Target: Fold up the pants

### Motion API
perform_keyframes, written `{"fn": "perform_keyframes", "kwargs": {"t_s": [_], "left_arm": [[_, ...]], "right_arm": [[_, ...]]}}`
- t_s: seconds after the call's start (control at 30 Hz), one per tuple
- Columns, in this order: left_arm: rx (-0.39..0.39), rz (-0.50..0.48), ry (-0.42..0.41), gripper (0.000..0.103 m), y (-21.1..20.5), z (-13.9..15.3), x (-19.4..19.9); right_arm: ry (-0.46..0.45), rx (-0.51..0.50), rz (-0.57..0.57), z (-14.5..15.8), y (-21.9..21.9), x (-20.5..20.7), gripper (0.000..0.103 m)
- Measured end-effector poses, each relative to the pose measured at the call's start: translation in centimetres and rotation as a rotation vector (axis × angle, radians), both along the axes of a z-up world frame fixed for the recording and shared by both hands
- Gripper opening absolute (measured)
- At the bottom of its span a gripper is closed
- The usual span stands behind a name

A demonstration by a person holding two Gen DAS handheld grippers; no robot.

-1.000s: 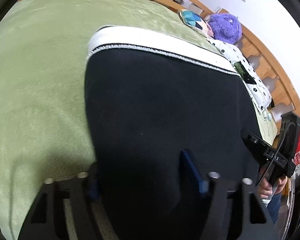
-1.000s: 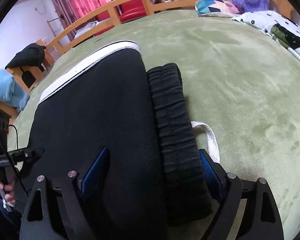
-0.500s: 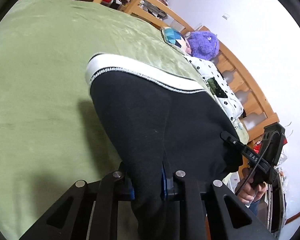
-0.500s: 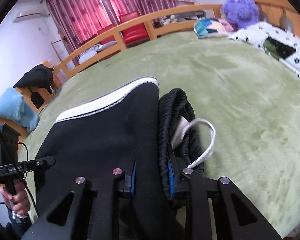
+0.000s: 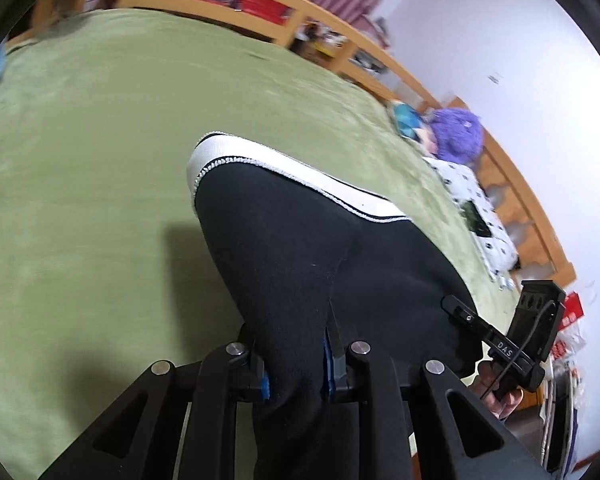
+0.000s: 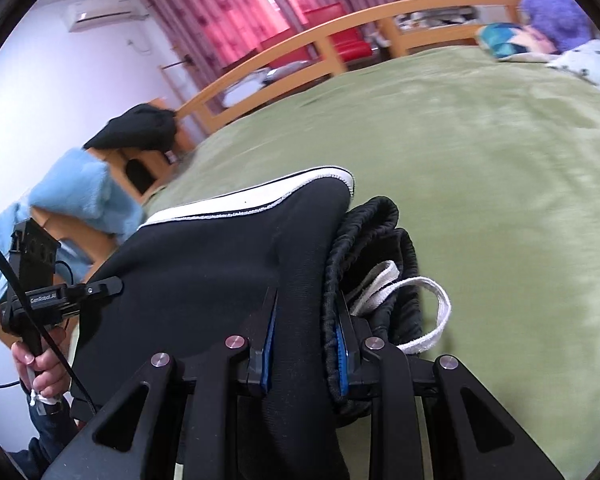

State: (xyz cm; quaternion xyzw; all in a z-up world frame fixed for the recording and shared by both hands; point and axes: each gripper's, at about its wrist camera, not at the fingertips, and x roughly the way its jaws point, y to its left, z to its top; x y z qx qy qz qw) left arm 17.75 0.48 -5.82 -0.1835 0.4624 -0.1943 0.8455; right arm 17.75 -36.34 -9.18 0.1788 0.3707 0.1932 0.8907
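**Both grippers clamped on the black pants, near edge up off the bed**

Around the edges, left to right in the right wrist view: a blue fluffy blanket point(image 6: 72, 196) draped over furniture, a black garment point(image 6: 136, 132) on a wooden stand, pink curtains point(image 6: 236, 4) behind the wooden bed rail point(image 6: 300, 44), then a purple plush toy point(image 6: 556, 8) far right. None of it is near the work area.

The pants point(image 5: 300, 264) sit on the green bedspread point(image 5: 92, 152), white-trimmed hem point(image 5: 260, 156) at the far end.

Left gripper point(image 5: 296, 364) is pinched nearly closed on a bunched fold of black fabric. Right gripper point(image 6: 304, 352) is squeezed down on the ribbed waistband point(image 6: 376, 248) side, with the white drawstring point(image 6: 428, 300) looping out just beside its right finger.
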Motion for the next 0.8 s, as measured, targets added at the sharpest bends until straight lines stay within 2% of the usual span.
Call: {"fn": "perform_keyframes", "kwargs": {"t_s": [0.07,0.17,0.2,0.23,0.3,0.4,0.47,0.57,0.63,0.7,0.77,0.8], "left_arm": [[0.008,0.023,0.013,0.018,2.3,-0.9,-0.1],[0.047,0.01,0.044,0.022,2.8,-3.3,0.0],[0.09,0.007,0.058,0.028,2.5,-4.2,-0.1],[0.143,-0.001,0.065,0.038,2.1,-5.0,-0.2],[0.236,0.008,0.063,0.051,1.5,-6.0,-0.8],[0.318,0.047,0.009,0.051,1.9,-5.4,-3.3],[0.343,0.067,-0.039,0.051,1.9,-4.0,-5.1],[0.303,0.063,-0.126,0.06,1.4,-1.1,-8.0],[0.266,0.025,-0.179,0.066,0.3,-0.5,-10.3],[0.307,0.009,-0.164,0.066,-1.1,-1.9,-11.5],[0.36,0.001,-0.089,0.066,-2.1,-5.2,-11.8],[0.375,0.016,-0.068,0.071,-2.2,-6.7,-11.9]], "right_arm": [[-0.011,-0.012,0.019,-0.4,2.5,0.1,0.023],[-0.035,-0.096,0.003,-1.0,5.2,-0.4,0.026],[-0.034,-0.155,-0.012,-1.4,5.5,-0.5,0.033],[-0.024,-0.211,-0.016,-1.8,5.8,-0.6,0.046],[0.003,-0.356,-0.013,-2.8,6.0,-0.4,0.061],[-0.005,-0.366,-0.024,-1.8,4.2,-2.6,0.061],[-0.078,-0.376,-0.07,0.4,3.4,-4.7,0.06],[-0.174,-0.329,-0.066,2.6,3.3,-7.0,0.058],[-0.184,-0.284,0.0,2.3,4.3,-8.0,0.048],[-0.157,-0.321,0.05,0.4,5.7,-8.6,0.037],[-0.137,-0.377,0.049,-1.6,6.3,-8.7,0.035],[-0.14,-0.398,0.04,-2.4,6.4,-8.8,0.036]]}}
